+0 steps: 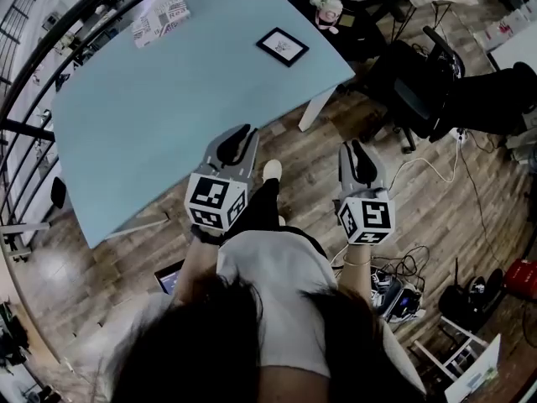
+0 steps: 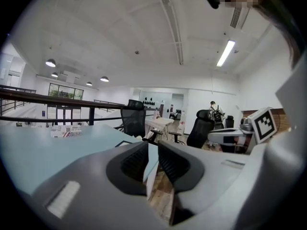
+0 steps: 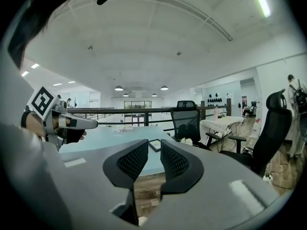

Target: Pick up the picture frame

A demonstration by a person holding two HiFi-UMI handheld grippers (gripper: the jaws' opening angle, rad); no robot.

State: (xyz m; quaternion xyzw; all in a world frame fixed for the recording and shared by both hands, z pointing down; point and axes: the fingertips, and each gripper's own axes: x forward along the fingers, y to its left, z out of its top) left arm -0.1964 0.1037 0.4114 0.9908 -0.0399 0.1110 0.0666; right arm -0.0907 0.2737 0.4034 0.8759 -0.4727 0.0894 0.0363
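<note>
The picture frame (image 1: pixel 283 46), black with a white picture, lies flat near the far right corner of the light blue table (image 1: pixel 151 116). My left gripper (image 1: pixel 238 138) hovers at the table's near edge, well short of the frame. My right gripper (image 1: pixel 357 152) is beside it over the wooden floor, off the table. In the left gripper view the jaws of the left gripper (image 2: pixel 152 145) stand a narrow gap apart with nothing between them. The right gripper (image 3: pixel 154 142) is the same, and the frame (image 3: pixel 156 146) shows far off through its gap.
A printed box (image 1: pixel 159 19) sits at the table's far left edge. Black office chairs (image 1: pixel 419 82) stand to the right of the table, and cables (image 1: pixel 398 280) lie on the floor at the right. A dark railing (image 1: pixel 33 74) runs along the left side.
</note>
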